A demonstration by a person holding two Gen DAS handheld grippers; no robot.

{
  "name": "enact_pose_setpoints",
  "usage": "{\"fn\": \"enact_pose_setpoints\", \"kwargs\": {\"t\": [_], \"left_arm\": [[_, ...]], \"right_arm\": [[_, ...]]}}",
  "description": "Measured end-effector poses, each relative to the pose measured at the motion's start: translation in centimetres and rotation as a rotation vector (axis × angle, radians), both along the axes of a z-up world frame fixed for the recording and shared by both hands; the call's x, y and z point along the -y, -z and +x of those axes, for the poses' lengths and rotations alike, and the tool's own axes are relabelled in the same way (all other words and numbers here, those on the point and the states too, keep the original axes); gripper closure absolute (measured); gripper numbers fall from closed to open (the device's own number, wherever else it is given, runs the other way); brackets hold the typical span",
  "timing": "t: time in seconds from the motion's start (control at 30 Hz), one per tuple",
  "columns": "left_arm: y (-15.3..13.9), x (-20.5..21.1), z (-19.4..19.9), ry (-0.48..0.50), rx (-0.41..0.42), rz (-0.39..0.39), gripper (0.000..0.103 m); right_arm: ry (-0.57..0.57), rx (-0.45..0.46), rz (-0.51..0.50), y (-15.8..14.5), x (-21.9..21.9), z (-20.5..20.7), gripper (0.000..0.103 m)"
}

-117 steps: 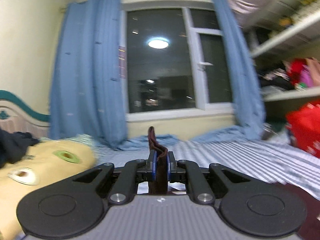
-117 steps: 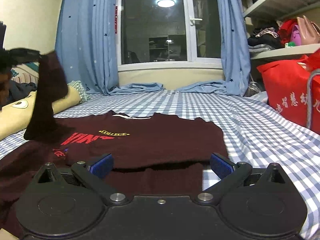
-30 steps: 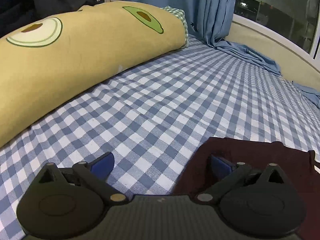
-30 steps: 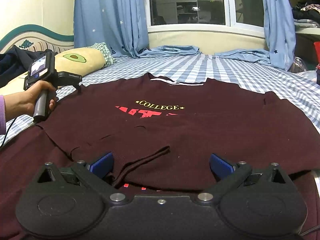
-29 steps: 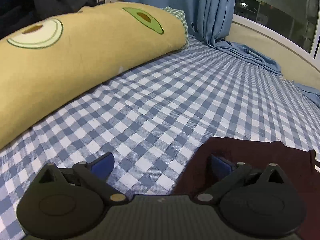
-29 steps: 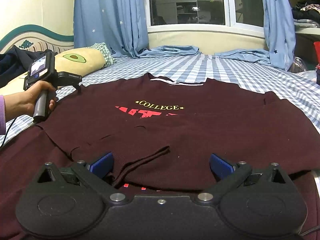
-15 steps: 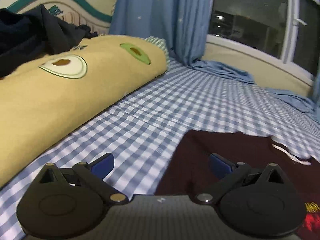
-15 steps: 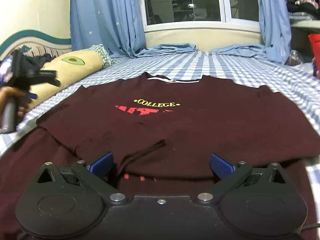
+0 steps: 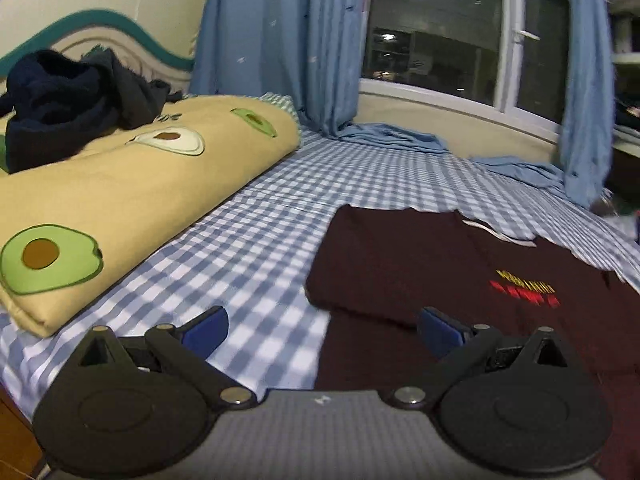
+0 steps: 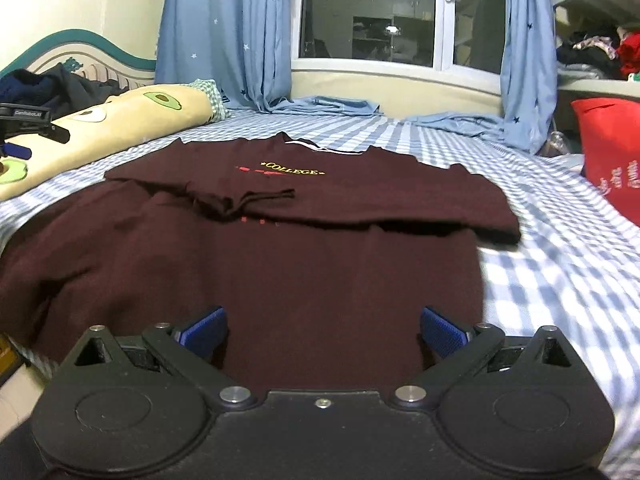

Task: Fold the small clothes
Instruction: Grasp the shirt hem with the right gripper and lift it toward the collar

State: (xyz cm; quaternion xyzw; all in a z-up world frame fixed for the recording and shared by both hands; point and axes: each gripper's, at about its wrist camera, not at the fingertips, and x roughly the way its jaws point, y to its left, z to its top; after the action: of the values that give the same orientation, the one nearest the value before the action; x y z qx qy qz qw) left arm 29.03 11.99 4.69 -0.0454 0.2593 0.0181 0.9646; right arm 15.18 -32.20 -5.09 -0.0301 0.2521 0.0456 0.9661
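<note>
A dark maroon T-shirt (image 10: pixel 312 264) with a "COLLEGE" print lies flat on the blue checked bed (image 10: pixel 560 264), both sleeves folded in over the chest. My right gripper (image 10: pixel 323 330) is open and empty, hovering over the shirt's lower hem. My left gripper (image 9: pixel 322 326) is open and empty, above the shirt's left edge; the shirt (image 9: pixel 432 264) fills the right of that view. The left gripper (image 10: pixel 24 128) also shows at the far left of the right wrist view.
A yellow avocado-print pillow (image 9: pixel 132 196) lies along the bed's left side with dark clothes (image 9: pixel 68 108) piled on it. A red bag (image 10: pixel 612 156) stands at the right. Blue curtains (image 10: pixel 224 36) and a window are behind the bed. The bed's front edge (image 9: pixel 12 392) is near.
The left gripper let go of the sleeve it held up, laid it on the shirt, and has drawn back and turned right. The right gripper has pulled back toward the hem.
</note>
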Motion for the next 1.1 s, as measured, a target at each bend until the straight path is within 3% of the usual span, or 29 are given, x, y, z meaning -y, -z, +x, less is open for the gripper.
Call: {"fn": "enact_pose_setpoints", "kwargs": {"t": [0.27, 0.43, 0.6, 0.7, 0.93, 1.1], "left_arm": [[2.8, 3.3, -9.0, 0.127, 0.022, 0.031, 0.001], [4.3, 5.4, -13.7, 0.203, 0.05, 0.11, 0.001], [5.6, 7.7, -17.7, 0.284, 0.118, 0.224, 0.001], [6.2, 8.7, -19.6, 0.318, 0.141, 0.259, 0.001], [7.0, 9.0, -19.9, 0.32, 0.105, 0.223, 0.001], [6.9, 8.1, -19.8, 0.309, 0.109, 0.222, 0.001]], "right_arm": [[-0.032, 0.06, -0.163, 1.4, 0.4, -7.8, 0.0], [-0.088, 0.082, -0.235, 2.5, -0.4, -10.6, 0.0], [-0.142, 0.057, -0.365, 4.8, -2.6, -10.6, 0.0], [-0.143, 0.054, -0.505, 6.2, -4.4, -10.0, 0.0], [-0.145, 0.04, -0.73, 9.6, -8.3, -7.2, 0.0], [-0.113, 0.007, -0.972, 13.5, -10.5, -4.9, 0.0]]}}
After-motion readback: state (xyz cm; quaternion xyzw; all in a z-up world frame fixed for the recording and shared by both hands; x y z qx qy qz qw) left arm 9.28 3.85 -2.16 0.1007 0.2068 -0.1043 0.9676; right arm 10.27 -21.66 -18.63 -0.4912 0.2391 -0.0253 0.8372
